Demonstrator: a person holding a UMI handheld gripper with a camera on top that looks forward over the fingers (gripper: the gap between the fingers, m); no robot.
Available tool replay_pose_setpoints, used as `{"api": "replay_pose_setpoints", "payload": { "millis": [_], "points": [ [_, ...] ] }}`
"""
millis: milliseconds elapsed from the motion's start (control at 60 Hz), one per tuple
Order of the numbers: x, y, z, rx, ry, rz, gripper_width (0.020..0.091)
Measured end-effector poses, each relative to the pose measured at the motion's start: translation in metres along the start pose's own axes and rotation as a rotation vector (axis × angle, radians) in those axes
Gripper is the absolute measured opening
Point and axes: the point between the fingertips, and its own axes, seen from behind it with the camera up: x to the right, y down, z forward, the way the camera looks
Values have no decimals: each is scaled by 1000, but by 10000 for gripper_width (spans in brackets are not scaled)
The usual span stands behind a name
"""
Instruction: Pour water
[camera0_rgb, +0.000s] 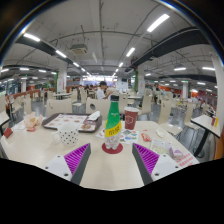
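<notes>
Bottle waits between the fingers

Here the white cup (68, 132) sat to the left on the table (30, 150); the gripper (112, 158) was spread apart; the green bottle (113, 124) stood upright just ahead, between its fingers, untouched; a red cup (130, 120) stood right.

Tool (110, 158), grey fingers, magenta ridged pads (76, 157)

Large open hall with strip lights (158, 21) and many tables (62, 104)

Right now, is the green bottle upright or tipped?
Upright: the green bottle stands vertically on the table, just ahead of the open gripper.
</notes>
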Motion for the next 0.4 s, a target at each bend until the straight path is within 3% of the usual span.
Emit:
{"api": "replay_pose_setpoints", "payload": {
  "millis": [400],
  "points": [
    [-2, 3, -3, -4, -11, -2, 857]
  ]
}}
